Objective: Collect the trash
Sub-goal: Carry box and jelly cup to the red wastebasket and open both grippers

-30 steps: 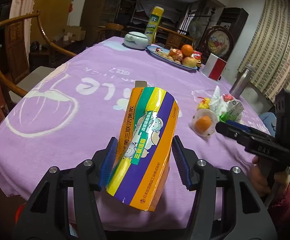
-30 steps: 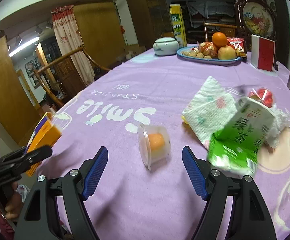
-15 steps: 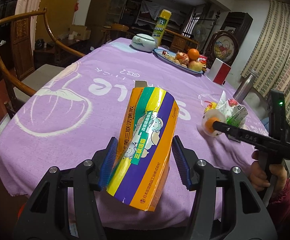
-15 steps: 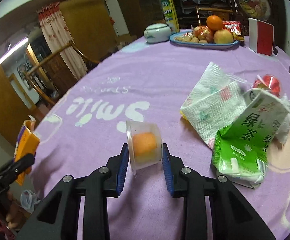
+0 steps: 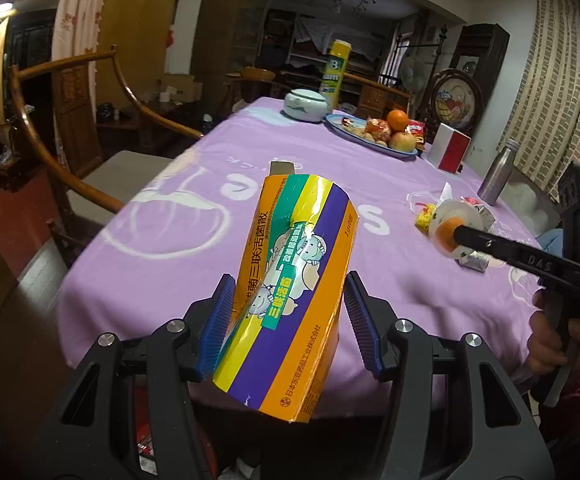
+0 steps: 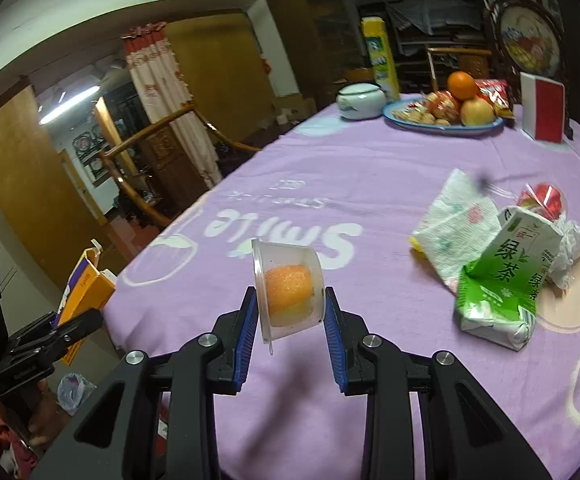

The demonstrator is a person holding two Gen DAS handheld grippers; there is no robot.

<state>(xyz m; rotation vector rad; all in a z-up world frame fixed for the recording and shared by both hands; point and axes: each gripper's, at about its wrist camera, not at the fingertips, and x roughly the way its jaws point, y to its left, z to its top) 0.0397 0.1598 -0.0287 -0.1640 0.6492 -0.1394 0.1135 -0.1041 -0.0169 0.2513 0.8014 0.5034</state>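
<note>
Trash mid-collection: left claw (image 5: 285, 322) pinches the crushed medicine box (image 5: 290, 276), right claw (image 6: 290, 322) pinches the plastic cup of orange peel (image 6: 288, 290) above the surface (image 6: 370, 184); next, likely carry both to a bin, none in view.

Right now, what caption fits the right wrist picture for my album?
Right tongs pinch a clear plastic cup with orange fruit above the purple tablecloth, beside a green tea carton.
</note>
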